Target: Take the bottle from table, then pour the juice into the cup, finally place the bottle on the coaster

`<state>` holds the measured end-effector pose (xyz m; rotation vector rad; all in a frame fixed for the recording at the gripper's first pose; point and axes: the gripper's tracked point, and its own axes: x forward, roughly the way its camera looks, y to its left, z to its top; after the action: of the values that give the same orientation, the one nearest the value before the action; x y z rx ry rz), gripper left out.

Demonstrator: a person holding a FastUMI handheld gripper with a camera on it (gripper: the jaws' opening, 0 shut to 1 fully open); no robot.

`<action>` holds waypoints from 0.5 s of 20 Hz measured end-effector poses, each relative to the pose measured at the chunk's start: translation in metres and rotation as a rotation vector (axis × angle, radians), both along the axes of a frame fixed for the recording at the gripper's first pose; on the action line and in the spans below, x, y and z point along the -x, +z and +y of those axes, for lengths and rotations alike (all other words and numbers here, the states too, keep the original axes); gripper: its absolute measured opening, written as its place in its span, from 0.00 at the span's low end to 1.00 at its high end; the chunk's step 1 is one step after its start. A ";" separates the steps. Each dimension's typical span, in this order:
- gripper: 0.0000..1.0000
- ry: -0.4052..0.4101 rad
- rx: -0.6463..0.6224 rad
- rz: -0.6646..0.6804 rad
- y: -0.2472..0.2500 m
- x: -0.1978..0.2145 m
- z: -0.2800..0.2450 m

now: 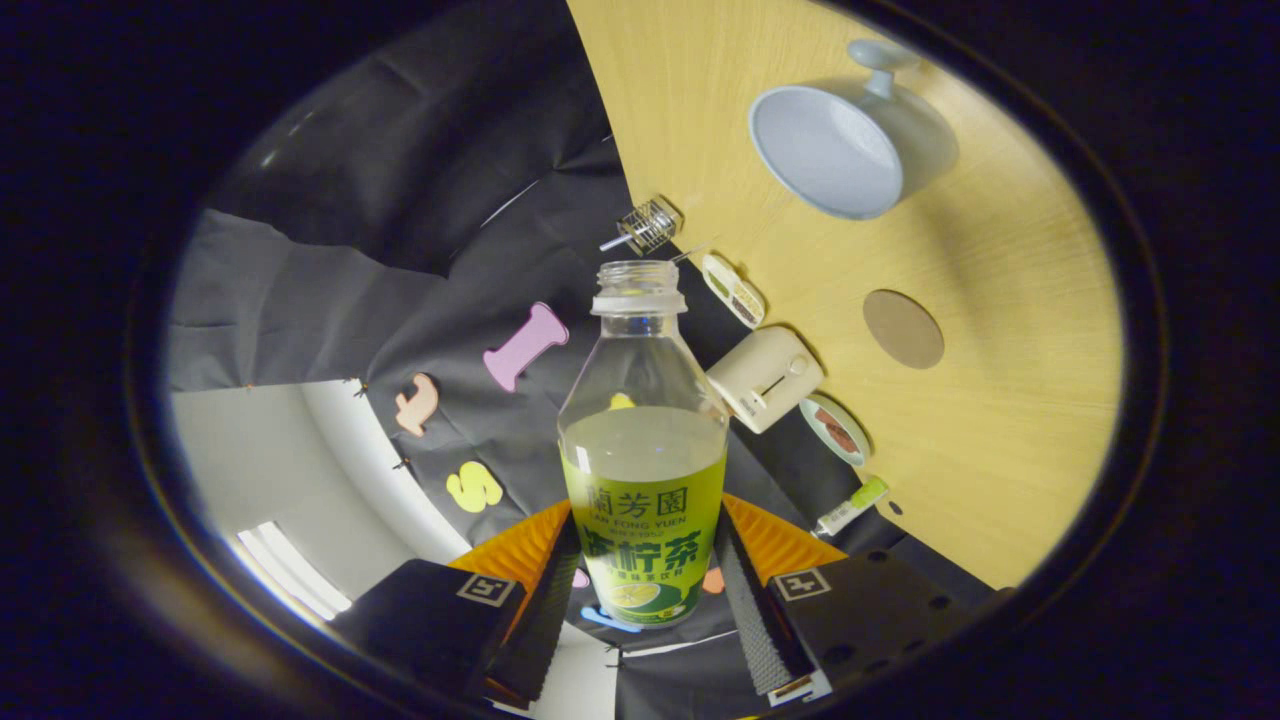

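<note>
Bottle (643, 450), uncapped, frame centre: clamped between gripper (645, 590) fingers, tilting toward cup (840, 150), upper right, ready for pouring.

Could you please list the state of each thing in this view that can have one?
bottle: uncapped, partly full, gripped at its label, off the table
gripper: shut on the bottle, both fingers pressing its sides
cup: on the table, empty, nothing poured yet
coaster: bare, lying flat on the table
</note>
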<state>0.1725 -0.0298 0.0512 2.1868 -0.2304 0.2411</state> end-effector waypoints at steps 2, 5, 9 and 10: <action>0.78 -0.011 0.002 -0.005 -0.003 0.000 -0.002; 0.78 -0.019 0.036 0.015 -0.012 -0.003 -0.001; 0.78 -0.016 0.107 0.026 -0.021 -0.001 0.007; 0.78 -0.012 0.138 0.034 -0.024 -0.002 0.011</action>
<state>0.1742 -0.0190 0.0276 2.0505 -0.2015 0.2072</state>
